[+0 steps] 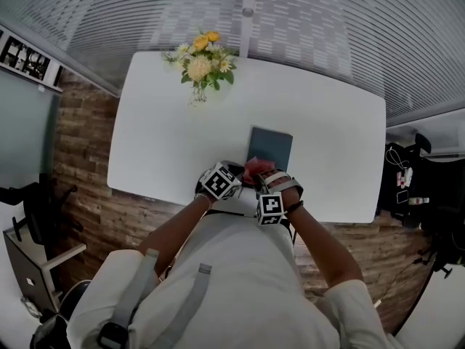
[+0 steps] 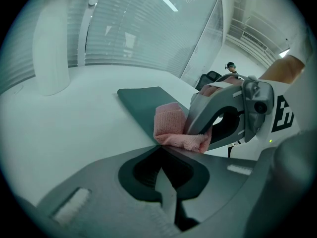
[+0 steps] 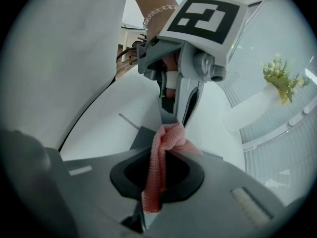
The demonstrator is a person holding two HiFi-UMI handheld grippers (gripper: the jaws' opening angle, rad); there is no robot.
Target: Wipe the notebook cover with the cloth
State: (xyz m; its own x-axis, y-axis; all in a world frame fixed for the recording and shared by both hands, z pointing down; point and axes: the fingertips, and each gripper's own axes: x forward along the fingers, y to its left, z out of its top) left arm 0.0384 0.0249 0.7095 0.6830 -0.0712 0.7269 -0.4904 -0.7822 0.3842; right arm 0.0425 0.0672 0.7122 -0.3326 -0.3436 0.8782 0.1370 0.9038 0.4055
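- We are seeing the right gripper (image 3: 159, 152) pinching the pink cloth (image 3: 154, 175), with a strip of it running down between the jaws.
- The left gripper (image 2: 158, 147) is sitting with its jaws pressed together, tips right at the cloth.
- Both are hovering over a white table (image 1: 160, 144), near its front edge. A brick-patterned floor (image 1: 83, 140) and a slatted wall (image 1: 327, 20) are framing it.
- A vase of flowers (image 1: 201, 65) is standing at the far edge, well apart.
- The dark notebook (image 1: 270, 145) is lying flat just beyond the grippers, and the cloth is bunching on its near end.
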